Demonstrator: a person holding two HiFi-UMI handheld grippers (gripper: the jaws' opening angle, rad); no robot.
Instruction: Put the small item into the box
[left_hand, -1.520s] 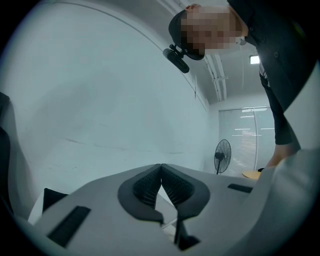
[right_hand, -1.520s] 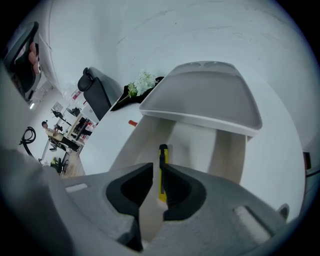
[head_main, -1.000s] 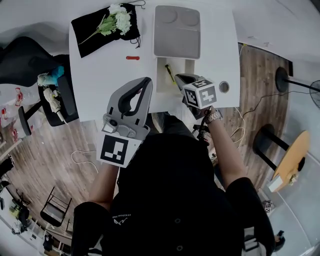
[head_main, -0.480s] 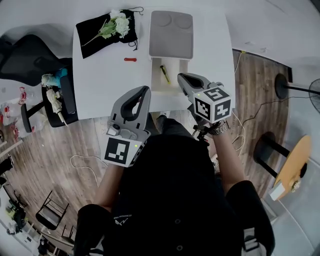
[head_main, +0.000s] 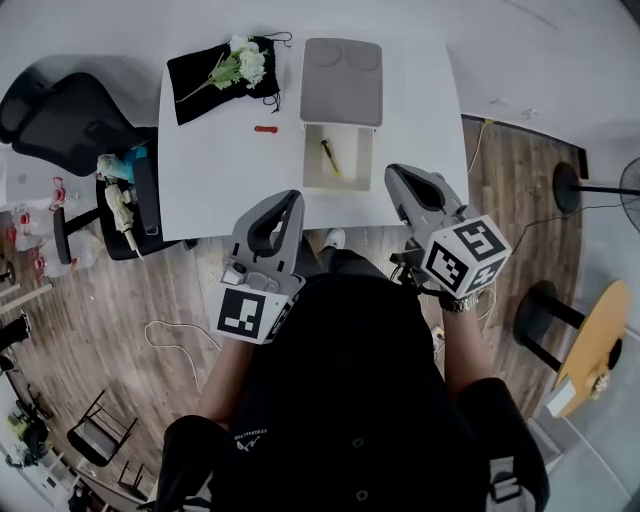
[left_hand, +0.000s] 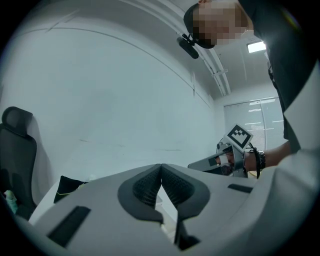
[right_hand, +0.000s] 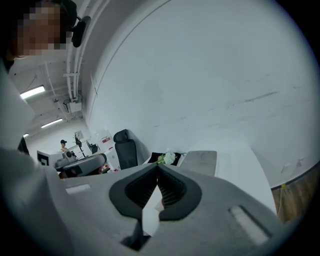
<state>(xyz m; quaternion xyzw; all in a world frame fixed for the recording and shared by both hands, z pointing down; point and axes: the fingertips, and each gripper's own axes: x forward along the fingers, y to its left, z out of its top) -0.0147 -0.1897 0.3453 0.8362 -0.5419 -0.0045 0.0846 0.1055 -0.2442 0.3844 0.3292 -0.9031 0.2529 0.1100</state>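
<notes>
While pressed together and empty, left claw (head_main: 292, 197) and right claw (head_main: 392, 172) hang just off the near edge of the white surface (head_main: 420, 110), above wood floor (head_main: 190, 290). Open box (head_main: 352, 172) ahead holds the yellow small item (head_main: 329, 156); bare surface either side.

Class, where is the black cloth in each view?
Head view: black cloth at upper left, on the white table's far corner.
Left gripper view: cloth low at left.
Right gripper view: cloth small, near centre, just above the jaws.
Shared landmark: the black office chair, left of the cloth each time.
</notes>
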